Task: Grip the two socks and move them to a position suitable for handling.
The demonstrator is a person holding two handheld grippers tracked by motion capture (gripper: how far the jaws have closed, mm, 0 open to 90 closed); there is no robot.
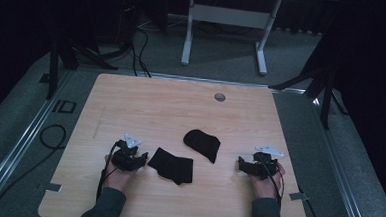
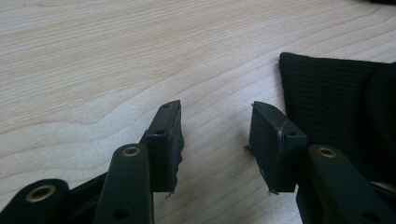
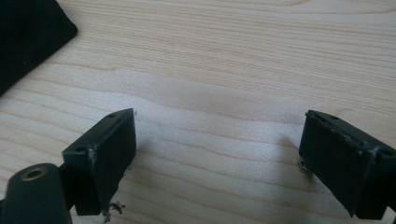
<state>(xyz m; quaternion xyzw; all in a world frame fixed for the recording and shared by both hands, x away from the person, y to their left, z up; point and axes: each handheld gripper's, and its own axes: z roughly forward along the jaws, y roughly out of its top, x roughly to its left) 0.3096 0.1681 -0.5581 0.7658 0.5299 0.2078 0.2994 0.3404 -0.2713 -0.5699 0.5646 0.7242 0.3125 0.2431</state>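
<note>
Wooden counter (image 1: 131, 105), light grain, seen from the high view. Two black cloth pieces lie on it, between the two tools.

The flat black cloth (image 1: 172, 166) lies left of centre, near the front edge, spread roughly rectangular with one corner pointing toward the left tool (image 1: 142, 160). That tool rests low on the counter just beside the cloth's left edge; whether it touches the cloth cannot be told from above. In the left gripper view the same cloth (image 2: 336, 121) lies to the right of the jaws, which stand apart with bare wood between them; nothing is held.

The rounded black cloth (image 1: 202, 144) lies a little farther back and to the right, close to the flat one but apart from it, its narrow end pointing toward the front edge.

The right tool (image 1: 242, 165) sits low on the counter, to the right of the rounded cloth and clear of it. In the right gripper view its jaws stand wide, bare wood between them, a black cloth corner (image 3: 28, 32) at upper left.
</note>
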